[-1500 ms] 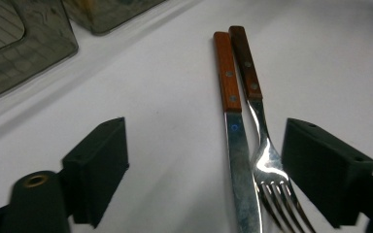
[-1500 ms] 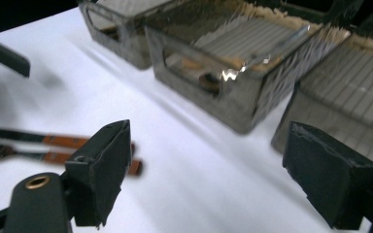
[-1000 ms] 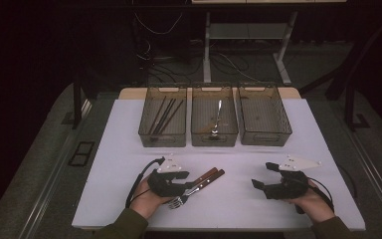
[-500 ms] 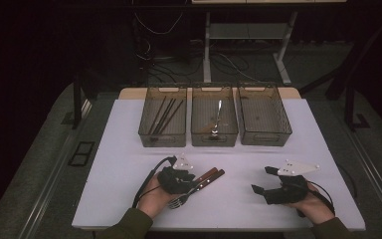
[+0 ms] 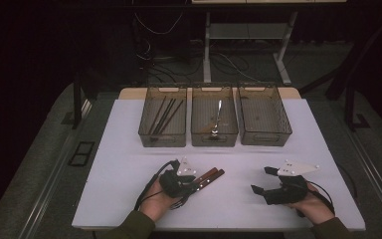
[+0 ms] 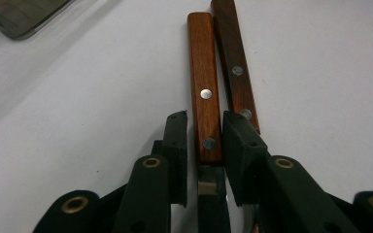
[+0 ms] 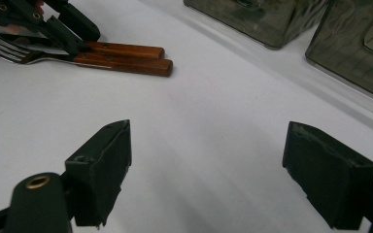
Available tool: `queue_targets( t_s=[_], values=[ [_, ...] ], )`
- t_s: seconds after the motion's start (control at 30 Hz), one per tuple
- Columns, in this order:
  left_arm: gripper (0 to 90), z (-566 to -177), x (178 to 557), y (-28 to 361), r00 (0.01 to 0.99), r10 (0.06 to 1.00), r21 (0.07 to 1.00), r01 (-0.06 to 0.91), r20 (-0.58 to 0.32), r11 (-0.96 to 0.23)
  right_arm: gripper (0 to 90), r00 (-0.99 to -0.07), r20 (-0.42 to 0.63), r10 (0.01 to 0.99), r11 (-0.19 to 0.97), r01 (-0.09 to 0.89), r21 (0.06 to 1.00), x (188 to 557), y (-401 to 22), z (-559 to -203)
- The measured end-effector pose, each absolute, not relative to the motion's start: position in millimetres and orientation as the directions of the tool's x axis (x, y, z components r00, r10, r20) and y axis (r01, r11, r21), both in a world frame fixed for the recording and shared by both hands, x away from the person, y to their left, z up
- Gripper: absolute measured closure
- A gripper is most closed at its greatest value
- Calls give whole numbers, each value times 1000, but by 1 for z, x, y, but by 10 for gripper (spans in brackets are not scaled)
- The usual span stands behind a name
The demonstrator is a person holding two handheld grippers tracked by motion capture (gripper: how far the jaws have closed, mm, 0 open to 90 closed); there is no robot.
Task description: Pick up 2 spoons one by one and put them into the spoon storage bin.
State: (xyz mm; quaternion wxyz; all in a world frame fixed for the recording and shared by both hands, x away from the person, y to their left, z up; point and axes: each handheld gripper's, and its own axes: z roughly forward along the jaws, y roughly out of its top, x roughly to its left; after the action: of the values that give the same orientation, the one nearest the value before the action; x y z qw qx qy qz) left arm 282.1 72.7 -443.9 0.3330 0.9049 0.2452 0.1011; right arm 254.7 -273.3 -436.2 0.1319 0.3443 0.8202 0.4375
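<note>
Sliding forward over the last second, the left gripper (image 6: 204, 145) now has its jaws straddling one wooden-handled fork (image 6: 204, 82) lying on the white table (image 5: 129, 164), not visibly pinching yet, so a pickup looks imminent, while the right gripper (image 7: 223, 170) idles wide open.

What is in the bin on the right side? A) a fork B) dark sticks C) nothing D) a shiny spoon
C: in the high view, the right-hand smoky clear plastic bin shows just its bare ribbed floor, while the left-hand bin holds dark chopsticks and the middle bin one silver utensil.
</note>
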Motion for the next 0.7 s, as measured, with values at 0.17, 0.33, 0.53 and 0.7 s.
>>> queue_targets(
  t_s=[0.17,0.33,0.53,0.7],
  values=[
    [771,-444,283,74,873,486,656,350,30,-669,181,-729,96,678,372,452,811,255,-273,-436],
    [773,-444,286,75,884,467,665,343,10,-664,181,-728,107,678,364,458,811,256,-272,-437],
    [773,-441,291,81,895,444,664,350,-30,-661,181,-728,123,674,355,465,811,258,-273,-436],
    [773,-433,292,85,907,418,678,337,-49,-653,181,-741,138,657,369,475,799,260,-271,-435]
  ],
)
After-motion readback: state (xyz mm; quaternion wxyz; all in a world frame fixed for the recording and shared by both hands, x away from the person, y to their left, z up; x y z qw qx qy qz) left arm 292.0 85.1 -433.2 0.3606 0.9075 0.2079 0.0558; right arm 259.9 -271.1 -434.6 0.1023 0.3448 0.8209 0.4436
